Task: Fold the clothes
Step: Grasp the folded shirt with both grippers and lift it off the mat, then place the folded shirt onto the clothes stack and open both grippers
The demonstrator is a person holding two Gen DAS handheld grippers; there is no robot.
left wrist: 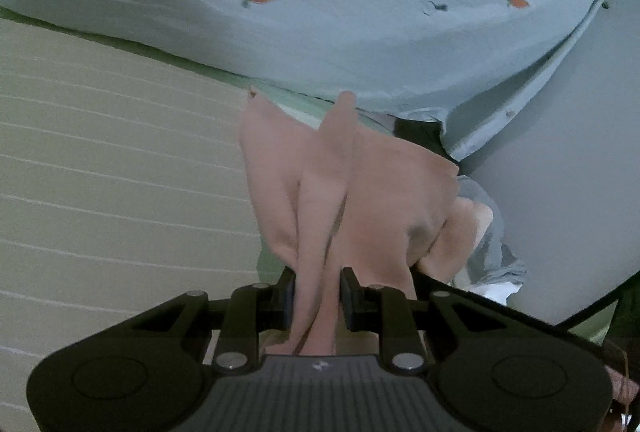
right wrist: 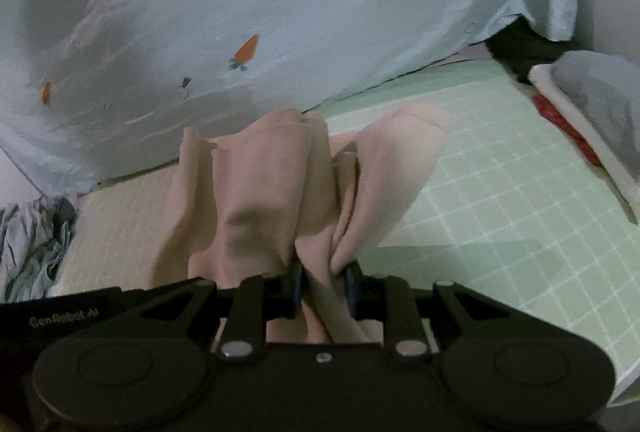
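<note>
Here, both grippers grip the same pink garment (left wrist: 352, 192). Left gripper (left wrist: 318, 302): jaws nearly closed, a bunched fold of pink cloth pinched between them. Right gripper (right wrist: 323, 292): same condition, jaws drawn in on a thick gather of the cloth.

Landmark: the green grid mat (right wrist: 480, 192). The garment hangs crumpled above the mat, in loose vertical folds running away from each gripper toward the mat's far edge. Whether its lower end touches the mat, I cannot tell. In the left wrist view the right gripper shows just beside the cloth, so the two grips sit close together on the garment.

Beyond the mat's far edge: a pale blue sheet (right wrist: 320, 12) printed with carrots. At the mat's right edge: a stack of folded items (right wrist: 592, 104). Off the mat's left edge: a crumpled grey-blue cloth (right wrist: 36, 244).

Judgement: the garment's long axis runs forward from both grippers, neither nearer than the other. With grips this close, the cloth stays bunched. The scene fits either spreading it out for folding or carrying a gathered piece; the pictures do not settle which.
</note>
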